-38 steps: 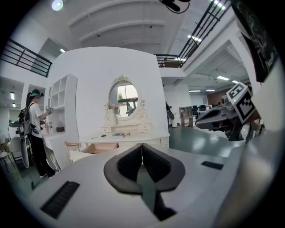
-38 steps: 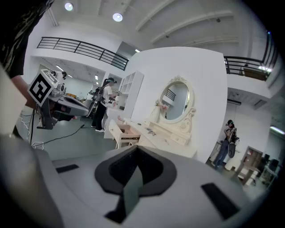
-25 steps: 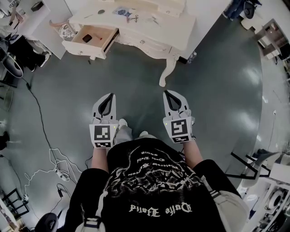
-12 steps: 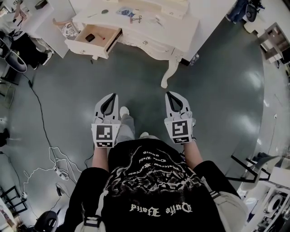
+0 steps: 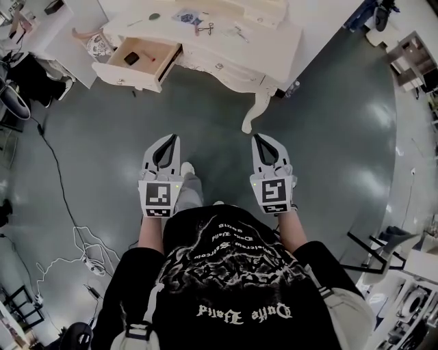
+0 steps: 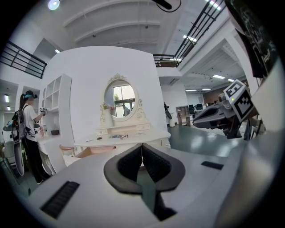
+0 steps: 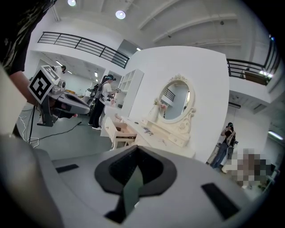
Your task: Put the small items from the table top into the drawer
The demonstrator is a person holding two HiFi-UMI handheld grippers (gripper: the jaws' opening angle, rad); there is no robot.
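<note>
The white dressing table stands far ahead across the floor. On its top lie small items: a dark round piece, a bluish item and scissors. Its left drawer is pulled open and holds a black item. My left gripper and right gripper are held side by side over the floor, well short of the table. Both are shut and empty, as the left gripper view and the right gripper view also show.
Grey-green floor lies between me and the table. White cables trail at the left and furniture frames stand at the right. A person stands by shelves left of the table, and another person stands to its right.
Both grippers have edged slightly forward, still shut and side by side. The person's foot has stepped forward between them. The table has hardly shifted in view.
</note>
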